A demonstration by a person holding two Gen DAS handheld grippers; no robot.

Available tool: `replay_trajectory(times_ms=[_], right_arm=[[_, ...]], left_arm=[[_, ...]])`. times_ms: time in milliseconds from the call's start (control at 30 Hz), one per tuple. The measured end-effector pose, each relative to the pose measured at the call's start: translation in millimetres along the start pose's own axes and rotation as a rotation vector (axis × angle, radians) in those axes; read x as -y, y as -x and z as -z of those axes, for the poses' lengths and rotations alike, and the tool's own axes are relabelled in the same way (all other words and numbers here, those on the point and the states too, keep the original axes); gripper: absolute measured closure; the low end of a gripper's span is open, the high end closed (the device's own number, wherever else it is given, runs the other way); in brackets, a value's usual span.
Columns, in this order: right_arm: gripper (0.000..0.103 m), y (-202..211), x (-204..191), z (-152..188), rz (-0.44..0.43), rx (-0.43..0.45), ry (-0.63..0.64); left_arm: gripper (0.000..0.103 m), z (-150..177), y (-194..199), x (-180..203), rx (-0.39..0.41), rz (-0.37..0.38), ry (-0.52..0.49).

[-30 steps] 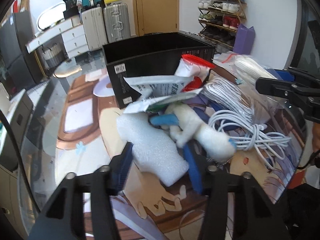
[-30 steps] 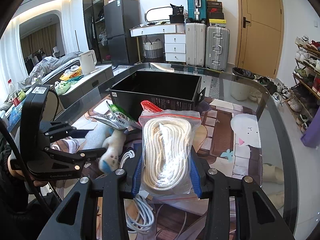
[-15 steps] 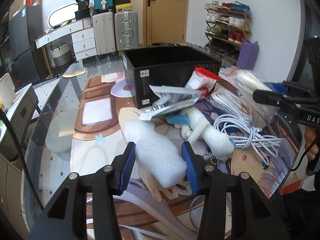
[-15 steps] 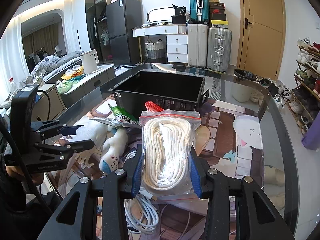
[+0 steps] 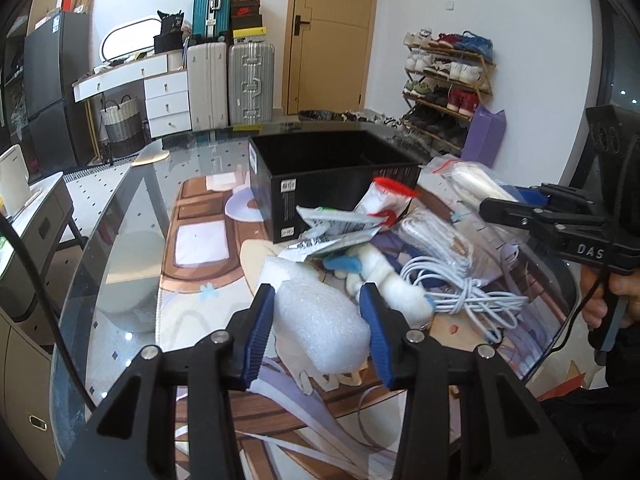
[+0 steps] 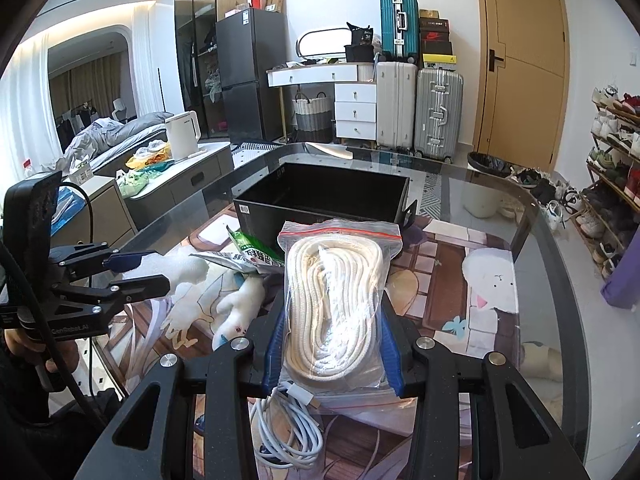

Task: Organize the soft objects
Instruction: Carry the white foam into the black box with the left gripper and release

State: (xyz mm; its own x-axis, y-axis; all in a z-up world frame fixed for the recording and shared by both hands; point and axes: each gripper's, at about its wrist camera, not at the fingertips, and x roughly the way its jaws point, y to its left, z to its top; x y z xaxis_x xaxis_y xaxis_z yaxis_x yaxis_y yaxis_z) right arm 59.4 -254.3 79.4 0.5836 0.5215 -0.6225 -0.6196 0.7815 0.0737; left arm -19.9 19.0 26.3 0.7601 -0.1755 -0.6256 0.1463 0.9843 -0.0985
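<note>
My left gripper (image 5: 318, 330) is shut on a white foam piece (image 5: 320, 328) and holds it above the table; it also shows in the right wrist view (image 6: 132, 270) with the foam (image 6: 176, 266). My right gripper (image 6: 332, 334) is shut on a clear zip bag of white rope (image 6: 334, 300) and holds it up; the bag also shows in the left wrist view (image 5: 472, 180). A white plush toy (image 5: 384, 276) lies on the table mat, also in the right wrist view (image 6: 240, 304). An open black box (image 6: 320, 200) stands behind the pile.
Snack packets (image 5: 340, 224) and a red-topped pouch (image 5: 384, 200) lean by the black box (image 5: 332, 184). A coiled white cable (image 5: 452, 292) lies on the mat, also in the right wrist view (image 6: 288, 428). The glass table edge (image 6: 560, 280) curves right.
My left gripper closed around the foam piece and lifted it back from the pile. The right gripper stayed shut on the rope bag, raised slightly.
</note>
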Motion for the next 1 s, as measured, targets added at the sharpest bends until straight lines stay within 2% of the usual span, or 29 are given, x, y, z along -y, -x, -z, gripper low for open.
replay_trajectory(times_ms=[533,1000], right_arm=[[0.062,10,-2,-6,-0.002,0.039,0.009],[0.062,11,1,-15,-0.001,0.05,-0.003]], left_arm=[[0.063,-14,31,9,0.078,0.027,-0.025],[0.063,-30,29,8,0.126,0.006,-0.024]])
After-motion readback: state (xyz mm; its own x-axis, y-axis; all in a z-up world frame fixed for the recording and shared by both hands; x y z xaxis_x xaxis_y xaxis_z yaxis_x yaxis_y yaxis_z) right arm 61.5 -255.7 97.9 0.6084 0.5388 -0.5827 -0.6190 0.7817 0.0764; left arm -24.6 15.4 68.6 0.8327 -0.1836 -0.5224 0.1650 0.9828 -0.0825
